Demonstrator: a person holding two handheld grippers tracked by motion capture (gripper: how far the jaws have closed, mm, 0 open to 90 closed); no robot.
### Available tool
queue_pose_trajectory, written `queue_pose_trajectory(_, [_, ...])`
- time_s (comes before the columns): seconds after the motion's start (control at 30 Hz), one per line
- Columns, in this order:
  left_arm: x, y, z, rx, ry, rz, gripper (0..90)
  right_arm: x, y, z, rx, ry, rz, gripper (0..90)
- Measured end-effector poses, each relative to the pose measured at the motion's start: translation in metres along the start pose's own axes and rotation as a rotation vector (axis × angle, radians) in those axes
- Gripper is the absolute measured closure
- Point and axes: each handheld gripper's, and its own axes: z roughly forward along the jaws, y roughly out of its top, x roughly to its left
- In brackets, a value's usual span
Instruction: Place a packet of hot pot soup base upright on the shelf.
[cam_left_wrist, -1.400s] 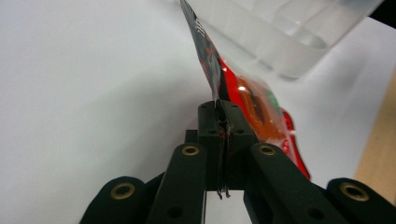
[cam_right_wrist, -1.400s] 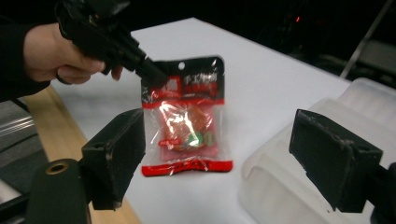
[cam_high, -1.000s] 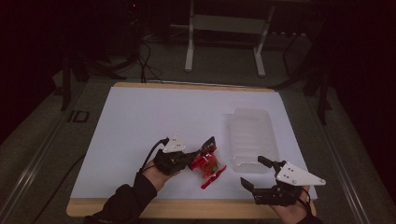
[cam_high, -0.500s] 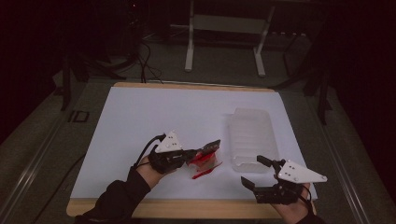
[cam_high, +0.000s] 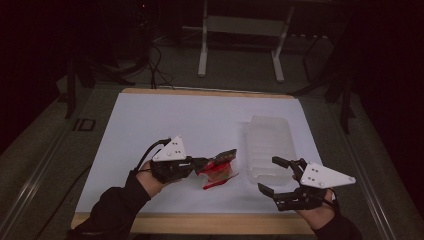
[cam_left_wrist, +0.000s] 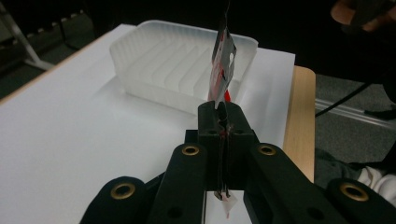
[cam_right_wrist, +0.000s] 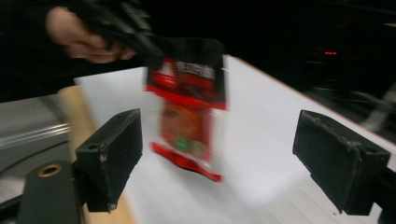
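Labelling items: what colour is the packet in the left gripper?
Mostly red, black top band; packet shows best in the right gripper view.

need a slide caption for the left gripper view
Left gripper, jaws shut on the edge of a red snack packet, holds it upright before a ribbed translucent tray on the white table.

The packet (cam_right_wrist: 187, 107) pinched in the left gripper (cam_high: 199, 165) is red with a black top band and white lettering. Both grippers have black jaws and white top plates. Beside the right gripper (cam_high: 274, 175), the ribbed tray (cam_high: 269, 145) is clear, on a white sheet (cam_high: 165, 125).
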Motion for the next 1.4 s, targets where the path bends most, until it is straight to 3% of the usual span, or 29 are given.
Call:
queue_pose_trajectory(0.1, [-0.001, 0.000, -0.002, 0.000, -0.015, 0.007, 87.8, -0.007, 0.009, 0.007, 0.014, 0.065, -0.026, 16.9])
queue_pose_trajectory(0.3, [-0.002, 0.000, -0.007, -0.015, -0.054, 0.040, 87.8, -0.017, 0.024, 0.021, 0.037, 0.122, -0.087, 19.1])
queue_pose_trajectory(0.53, [-0.001, -0.001, -0.007, -0.013, -0.086, 0.054, 87.8, -0.026, 0.031, 0.039, 0.099, 0.186, -0.055, 26.2])
queue_pose_trajectory(0.6, [-0.001, -0.002, -0.006, -0.011, -0.090, 0.056, 87.8, -0.028, 0.032, 0.049, 0.122, 0.238, -0.040, 29.8])
queue_pose_trajectory(0.7, [-0.001, -0.002, -0.004, -0.002, -0.106, 0.055, 87.8, -0.027, 0.033, 0.056, 0.144, 0.271, -0.043, 31.9])
queue_pose_trajectory(0.8, [-0.001, -0.003, -0.001, 0.007, -0.121, 0.055, 87.7, -0.026, 0.034, 0.064, 0.179, 0.319, -0.034, 41.0])
queue_pose_trajectory(0.97, [-0.002, -0.004, 0.003, 0.017, -0.126, 0.059, 87.6, -0.024, 0.037, 0.076, 0.238, 0.370, -0.072, 52.9])
queue_pose_trajectory(1.07, [-0.004, -0.003, 0.004, 0.020, -0.127, 0.068, 87.6, -0.024, 0.038, 0.080, 0.268, 0.379, -0.097, 58.5])
queue_pose_trajectory(1.13, [-0.004, -0.002, 0.005, 0.020, -0.129, 0.067, 87.5, -0.024, 0.040, 0.085, 0.317, 0.392, -0.147, 66.4])
queue_pose_trajectory(1.4, [-0.004, 0.000, 0.008, 0.031, -0.121, 0.074, 87.5, -0.024, 0.040, 0.098, 0.381, 0.447, -0.198, 86.5])
